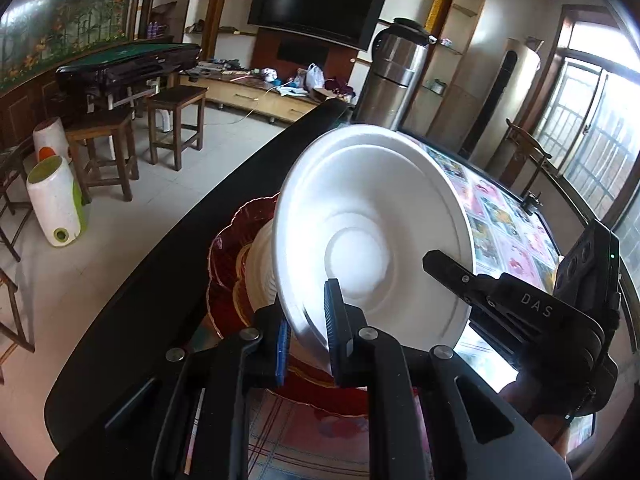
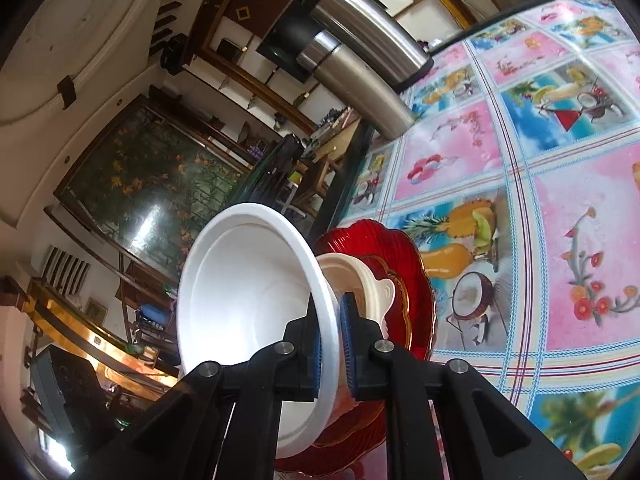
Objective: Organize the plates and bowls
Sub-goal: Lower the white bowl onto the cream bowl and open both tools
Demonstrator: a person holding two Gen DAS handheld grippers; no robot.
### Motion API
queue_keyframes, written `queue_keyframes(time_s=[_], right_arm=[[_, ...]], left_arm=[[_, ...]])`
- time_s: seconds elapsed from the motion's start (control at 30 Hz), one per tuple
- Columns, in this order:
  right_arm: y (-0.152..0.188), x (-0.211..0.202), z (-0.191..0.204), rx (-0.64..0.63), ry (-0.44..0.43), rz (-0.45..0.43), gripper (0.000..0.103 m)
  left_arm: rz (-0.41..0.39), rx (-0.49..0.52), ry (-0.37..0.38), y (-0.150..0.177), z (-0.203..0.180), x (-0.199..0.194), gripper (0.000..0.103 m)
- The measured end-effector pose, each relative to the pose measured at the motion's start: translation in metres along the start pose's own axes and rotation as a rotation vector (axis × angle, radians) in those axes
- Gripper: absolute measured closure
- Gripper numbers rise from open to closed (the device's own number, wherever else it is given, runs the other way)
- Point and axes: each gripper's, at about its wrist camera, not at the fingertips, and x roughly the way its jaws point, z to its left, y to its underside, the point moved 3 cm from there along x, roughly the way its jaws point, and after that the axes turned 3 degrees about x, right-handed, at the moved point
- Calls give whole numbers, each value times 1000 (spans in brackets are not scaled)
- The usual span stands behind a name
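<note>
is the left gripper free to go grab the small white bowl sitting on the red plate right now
Probably not. The left gripper is shut on the rim of the big white bowl, as is the right gripper. That bowl also sits between them and the small white bowl on the red plate.

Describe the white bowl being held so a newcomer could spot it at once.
Start at the table with the bright fruit-and-flower cloth, then find the red scalloped plate near its dark edge. Above the smaller white bowl on that plate, the large white bowl is tilted, its rim pinched by both the left hand-held gripper and right hand-held gripper.
</note>
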Motion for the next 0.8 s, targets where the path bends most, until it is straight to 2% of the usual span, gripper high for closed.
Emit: queue_keyframes(time_s=[0.27, 0.63, 0.8], right_arm=[[0, 8, -6, 30, 5, 30, 91], [-3, 7, -11, 56, 7, 31, 91], [-2, 6, -13, 55, 13, 28, 91]], left_arm=[[-19, 62, -104, 4, -10, 0, 89], [-58, 120, -197, -2, -17, -4, 87], [-90, 142, -244, -3, -17, -6, 73]])
